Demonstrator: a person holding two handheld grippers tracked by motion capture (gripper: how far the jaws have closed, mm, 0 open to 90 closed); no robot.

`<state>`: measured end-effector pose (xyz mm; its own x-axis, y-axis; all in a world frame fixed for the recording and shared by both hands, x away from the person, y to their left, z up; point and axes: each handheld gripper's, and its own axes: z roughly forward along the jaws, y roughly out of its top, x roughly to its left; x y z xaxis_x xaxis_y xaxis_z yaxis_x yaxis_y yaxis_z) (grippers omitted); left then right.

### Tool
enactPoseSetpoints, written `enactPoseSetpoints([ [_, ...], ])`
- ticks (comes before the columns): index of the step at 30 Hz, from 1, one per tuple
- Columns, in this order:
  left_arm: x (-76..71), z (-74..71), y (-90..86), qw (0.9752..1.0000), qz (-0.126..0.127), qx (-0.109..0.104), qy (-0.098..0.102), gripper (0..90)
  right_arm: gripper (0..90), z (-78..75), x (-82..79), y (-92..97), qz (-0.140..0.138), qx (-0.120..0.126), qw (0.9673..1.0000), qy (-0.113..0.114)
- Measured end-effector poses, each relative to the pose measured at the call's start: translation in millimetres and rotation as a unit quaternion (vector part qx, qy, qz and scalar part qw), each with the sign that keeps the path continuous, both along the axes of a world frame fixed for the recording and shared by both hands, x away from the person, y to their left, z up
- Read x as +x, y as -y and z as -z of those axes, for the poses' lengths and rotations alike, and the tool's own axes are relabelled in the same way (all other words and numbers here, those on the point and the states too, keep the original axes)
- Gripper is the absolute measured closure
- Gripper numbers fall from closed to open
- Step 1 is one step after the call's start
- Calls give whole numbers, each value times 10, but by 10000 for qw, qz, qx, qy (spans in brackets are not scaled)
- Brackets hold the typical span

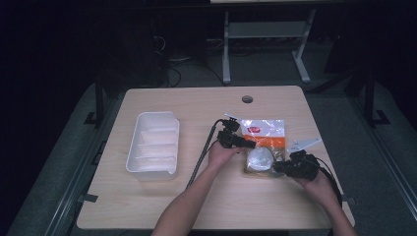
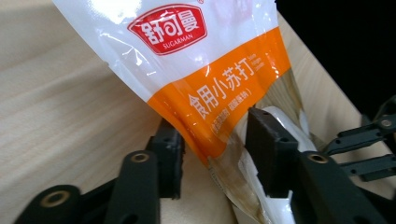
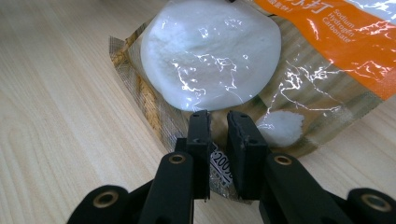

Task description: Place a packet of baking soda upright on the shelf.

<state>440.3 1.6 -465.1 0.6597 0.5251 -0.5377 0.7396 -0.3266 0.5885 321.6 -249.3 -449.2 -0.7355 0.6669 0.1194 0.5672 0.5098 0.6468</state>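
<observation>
- Pale wood tabletop (image 1: 162, 206) spreads out under both hands, and everything here sits on it.
- White plastic tray (image 1: 153, 143) with its ribbed compartments lies well off to the left of the left hand-held gripper, nobody near it.
- The orange-and-white pouch (image 1: 264, 140) lies flat between the two hand-held grippers, red logo end away from the person, clear end towards them. In the left gripper view the pouch (image 2: 205, 70) shows its red label and orange band close up; in the right gripper view the pouch (image 3: 299, 79) shows its see-through end.
- A lump of white powder (image 3: 210, 60) bulges inside that clear end, just ahead of the right hand-held gripper's jaws; a smaller clump (image 3: 280, 128) sits beside the right-hand jaw.
- Left hand-held gripper (image 1: 248, 144) comes in over the pouch's left edge. Seen close, the left hand-held gripper (image 2: 215, 149) has its jaws either side of the pouch's edge, with a gap on each side: not clamped yet.
- Right hand-held gripper (image 1: 279, 167) is at the pouch's near right corner. Up close, the right hand-held gripper (image 3: 217, 140) has its jaws pinched nearly together on the sealed bottom edge, gripping it.
</observation>
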Motion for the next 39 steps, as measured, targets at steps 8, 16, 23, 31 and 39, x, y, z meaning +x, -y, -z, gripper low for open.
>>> enactPoseSetpoints([
  [8,-56,-92,7,9994,235,16,246,839,742,-5,-7,-14,-34,-97,9999,15],
  [16,-142,-229,10,9975,497,-131,486,890,597,-96,-74,83,152,-107,9996,206],
  [23,-240,-332,-50,9955,604,-258,677,891,486,-174,-134,302,524,293,9975,384],
  [31,-381,-410,-140,9924,769,-328,907,889,405,-174,-142,364,500,517,9961,509],
  [39,-507,-449,-193,9878,1035,-340,1110,887,428,-202,-134,331,319,726,9953,559],
])
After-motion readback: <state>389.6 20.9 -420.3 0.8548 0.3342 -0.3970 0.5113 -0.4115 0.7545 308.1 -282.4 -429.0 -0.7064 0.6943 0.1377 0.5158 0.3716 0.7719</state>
